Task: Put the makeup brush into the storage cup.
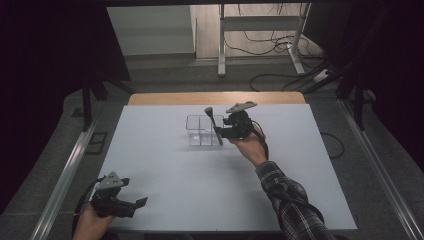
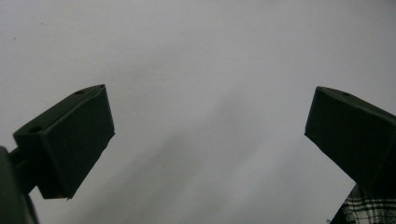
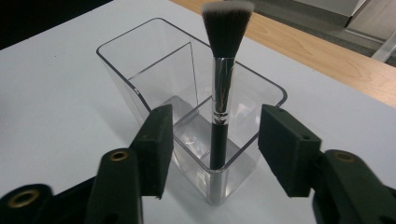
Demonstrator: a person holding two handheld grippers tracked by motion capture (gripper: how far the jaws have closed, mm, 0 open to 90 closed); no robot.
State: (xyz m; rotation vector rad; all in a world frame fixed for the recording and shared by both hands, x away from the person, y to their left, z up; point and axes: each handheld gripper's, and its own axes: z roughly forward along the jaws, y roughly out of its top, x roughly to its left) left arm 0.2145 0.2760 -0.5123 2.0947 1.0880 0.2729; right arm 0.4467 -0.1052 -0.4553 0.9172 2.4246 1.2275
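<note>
While the brush [image 3: 220, 93] stood nearly upright in the near compartment of the clear organizer [image 3: 140, 70], handle down and bristles up, its long axis ran almost vertical, leaning slightly in the high view. It sat directly ahead of the right gripper [image 3: 212, 149], in the gap between the two jaws, which stood apart on either side of the handle with neither pad pressing on it. By the look of it, the brush rested on the organizer alone, so any coming move turned on drawing the jaws straight back without brushing the handle. The organizer sat toward the far middle of the tabletop [image 1: 165, 190]. The left gripper [image 1: 132, 205] lay well apart at the near left edge, jaws wide open over bare surface, holding nothing.
</note>
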